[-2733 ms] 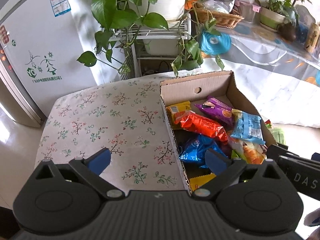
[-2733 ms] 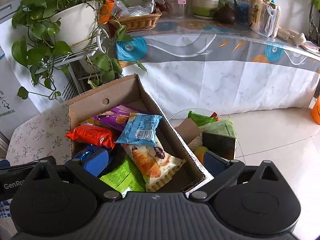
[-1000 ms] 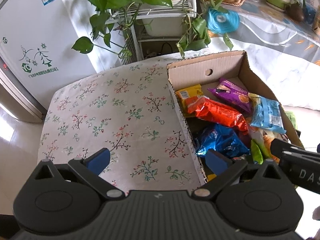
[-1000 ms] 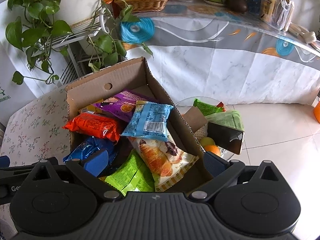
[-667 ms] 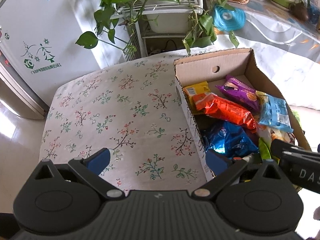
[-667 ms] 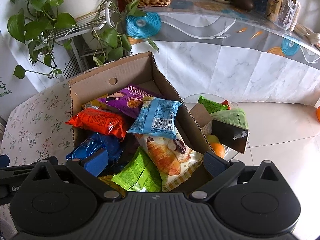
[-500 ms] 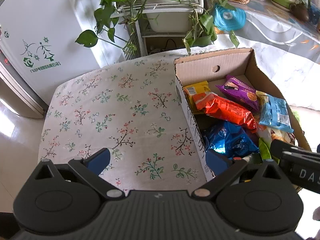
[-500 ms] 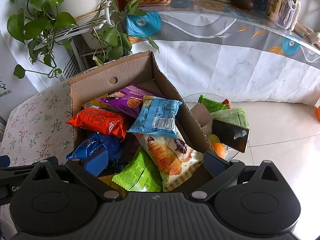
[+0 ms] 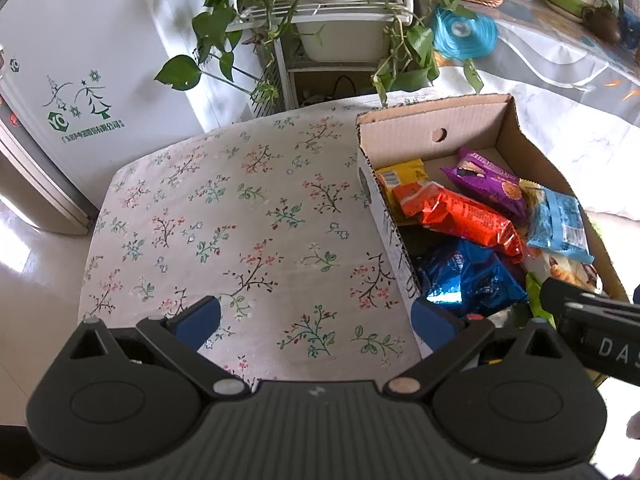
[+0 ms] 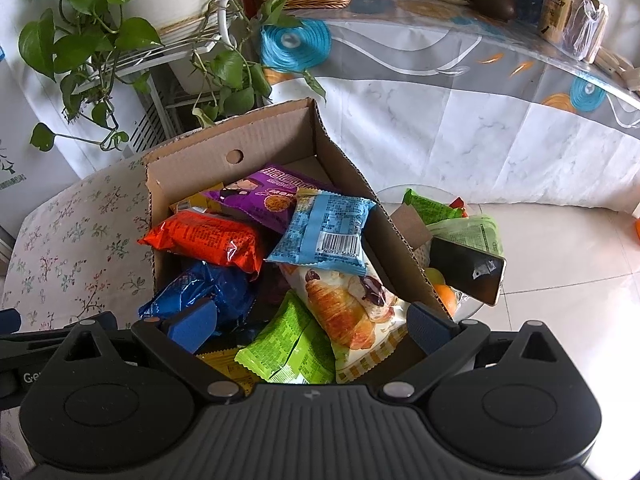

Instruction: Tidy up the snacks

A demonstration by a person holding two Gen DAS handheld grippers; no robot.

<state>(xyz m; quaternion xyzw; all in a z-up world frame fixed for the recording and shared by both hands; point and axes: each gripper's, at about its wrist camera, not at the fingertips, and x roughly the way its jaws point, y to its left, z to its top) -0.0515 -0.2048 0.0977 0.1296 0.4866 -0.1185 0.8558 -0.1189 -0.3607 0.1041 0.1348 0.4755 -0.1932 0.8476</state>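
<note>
The snacks all lay heaped in the cardboard box (image 10: 240,144), which sat on the right part of the flowered cloth (image 9: 224,216). On top were an orange packet (image 10: 208,242), a purple packet (image 10: 260,196), a light blue packet (image 10: 324,228), a croissant bag (image 10: 348,308), a dark blue bag (image 10: 204,288) and a green packet (image 10: 288,348), with a yellow one (image 9: 400,178) against the box's left wall.

The left gripper (image 9: 316,322) hung spread wide and empty over the bare cloth, one finger just at the box's near corner. The right gripper (image 10: 308,326) was likewise wide apart and holding nothing, poised over the near end of the box, above the green packet and the croissant bag.

That heap would fit either snacks waiting to be laid out on the cloth or snacks already gathered in (one moment could not settle it). Whichever way the sorting went, a good grasp would likely mean pinching a top packet by its crimped edge, since the foil looked slippery and the bags puffy, and lifting straight up so that neighbours did not drag along.
</note>
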